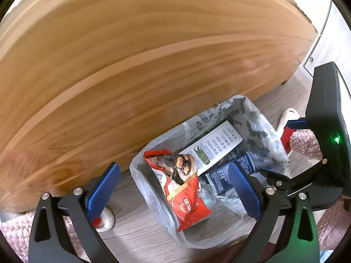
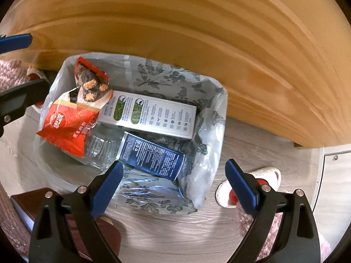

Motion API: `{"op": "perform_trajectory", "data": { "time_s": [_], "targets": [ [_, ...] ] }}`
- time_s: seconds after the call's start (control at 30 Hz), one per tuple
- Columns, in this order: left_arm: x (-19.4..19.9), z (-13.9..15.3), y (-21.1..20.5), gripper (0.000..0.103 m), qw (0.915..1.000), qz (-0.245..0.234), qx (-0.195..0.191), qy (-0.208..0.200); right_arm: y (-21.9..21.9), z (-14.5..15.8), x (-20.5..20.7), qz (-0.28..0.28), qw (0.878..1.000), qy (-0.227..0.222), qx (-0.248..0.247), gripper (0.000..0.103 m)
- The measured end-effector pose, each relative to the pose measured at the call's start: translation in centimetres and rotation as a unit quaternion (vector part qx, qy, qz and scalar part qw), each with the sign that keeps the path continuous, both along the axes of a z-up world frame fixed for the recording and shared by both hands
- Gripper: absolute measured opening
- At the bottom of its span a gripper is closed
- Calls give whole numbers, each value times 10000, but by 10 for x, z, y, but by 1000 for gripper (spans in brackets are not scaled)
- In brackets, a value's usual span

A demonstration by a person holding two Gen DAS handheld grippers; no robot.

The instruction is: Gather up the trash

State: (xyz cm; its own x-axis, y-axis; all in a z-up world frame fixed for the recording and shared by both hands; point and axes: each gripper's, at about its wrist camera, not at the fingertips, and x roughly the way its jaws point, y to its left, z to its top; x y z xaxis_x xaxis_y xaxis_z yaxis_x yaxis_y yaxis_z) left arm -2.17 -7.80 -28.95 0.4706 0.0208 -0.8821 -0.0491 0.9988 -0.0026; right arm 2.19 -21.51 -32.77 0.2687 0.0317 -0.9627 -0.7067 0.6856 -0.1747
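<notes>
A bin lined with a clear, leaf-patterned bag [image 1: 261,118] [image 2: 219,100] stands on the floor against a wooden panel. In it lie a red snack bag [image 1: 188,206] [image 2: 65,125], a white carton [image 1: 219,144] [image 2: 153,114], a dark blue carton [image 1: 218,180] [image 2: 151,155] and a clear plastic bottle [image 2: 98,146]. My left gripper [image 1: 173,188] hangs open above the snack-bag side of the bin, holding nothing. Over the bin's near right corner my right gripper [image 2: 175,186] is open and holds nothing. Each gripper's body shows at the edge of the other's view.
A large wooden panel [image 1: 131,65] [image 2: 197,32] fills the far side. White slippers with red insides [image 1: 105,219] [image 2: 248,182] lie on either side of the bin on the grey wood floor [image 2: 175,230]. Pink rug [image 1: 13,230] borders the floor. A dark red-brown object [image 2: 33,201] sits lower left.
</notes>
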Motion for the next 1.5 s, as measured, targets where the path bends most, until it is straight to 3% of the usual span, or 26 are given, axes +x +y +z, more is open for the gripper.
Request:
{"op": "perform_trajectory", "data": {
  "time_s": [0.4, 0.87, 1.5],
  "targets": [
    [-16, 46, 8, 95, 9977, 91, -144, -651, -3, 37, -3, -221, 9970, -459, 584, 90],
    [-31, 86, 19, 95, 9905, 243, -299, -1323, -23, 80, 2, -735, 9842, -855, 1365, 90],
    [-32, 150, 46, 95, 9764, 396, -372, -2090, -59, 161, 26, -1340, 9370, -1875, 2624, 90]
  ]
}}
